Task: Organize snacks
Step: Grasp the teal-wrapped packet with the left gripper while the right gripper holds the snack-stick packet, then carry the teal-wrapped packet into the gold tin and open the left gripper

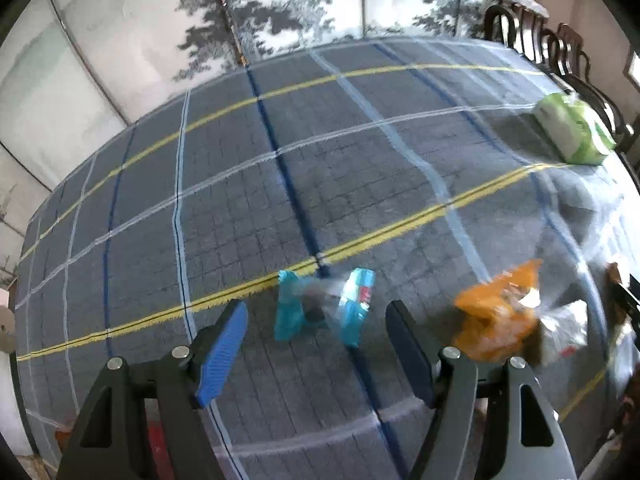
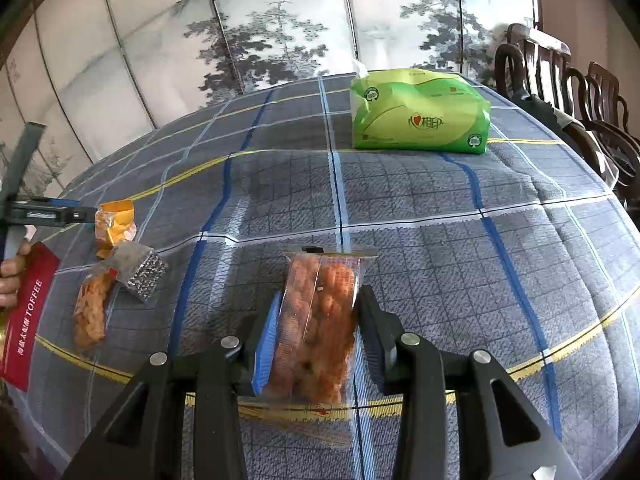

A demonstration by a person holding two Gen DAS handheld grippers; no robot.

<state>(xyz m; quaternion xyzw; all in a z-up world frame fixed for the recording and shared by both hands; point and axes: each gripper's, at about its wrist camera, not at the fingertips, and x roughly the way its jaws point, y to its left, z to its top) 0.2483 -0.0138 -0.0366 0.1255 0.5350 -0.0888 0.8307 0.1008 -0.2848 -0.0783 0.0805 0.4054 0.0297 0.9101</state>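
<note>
In the left wrist view my left gripper point(image 1: 316, 316) is open, jaws wide apart, just above a small blue snack packet point(image 1: 325, 307) lying on the plaid cloth. An orange snack packet point(image 1: 498, 316) lies to its right with a clear wrapper beside it. In the right wrist view my right gripper point(image 2: 318, 312) is shut on a clear bag of reddish-brown snacks point(image 2: 318, 320), held upright between the pads. At the left lie an orange packet point(image 2: 115, 222), a clear bag of fried snacks point(image 2: 91, 312) and a silver-dotted packet point(image 2: 140, 272).
A green tissue pack point(image 2: 418, 110) stands at the far side of the table; it also shows in the left wrist view point(image 1: 574, 130). A red toffee box point(image 2: 26, 316) lies at the left edge. Dark wooden chairs point(image 2: 560, 80) line the right side. A painted screen stands behind.
</note>
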